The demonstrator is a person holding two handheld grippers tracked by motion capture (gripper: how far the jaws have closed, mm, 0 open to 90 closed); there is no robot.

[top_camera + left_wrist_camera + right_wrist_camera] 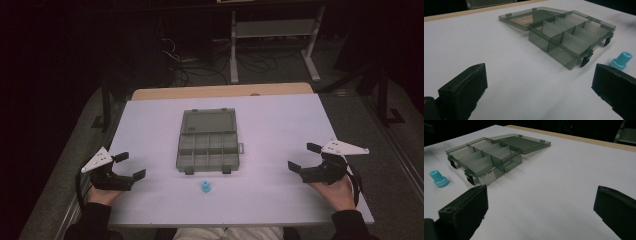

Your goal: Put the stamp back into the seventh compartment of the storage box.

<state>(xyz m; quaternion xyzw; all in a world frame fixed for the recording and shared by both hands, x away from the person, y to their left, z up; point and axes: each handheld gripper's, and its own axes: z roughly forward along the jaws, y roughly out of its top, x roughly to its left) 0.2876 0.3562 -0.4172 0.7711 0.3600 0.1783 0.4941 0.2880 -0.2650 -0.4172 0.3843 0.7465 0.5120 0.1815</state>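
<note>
White tabletop [280, 150] carries an open organizer box [206, 141] and blue cap [205, 186]; left tool [129, 165] and right tool [301, 156] stand wide, empty.

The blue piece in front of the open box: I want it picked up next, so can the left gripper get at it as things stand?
Probably yes. The blue piece stands upright and alone on the white table, apart from the compartment box. The left gripper has its jaws open, with bare tabletop between it and the piece.

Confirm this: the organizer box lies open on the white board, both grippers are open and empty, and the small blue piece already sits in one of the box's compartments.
Not quite. The small blue piece stands on the white board, just in front of the organizer box, not in a compartment; the high view shows it. The rest holds: box open, left gripper and right gripper open and empty.
</note>
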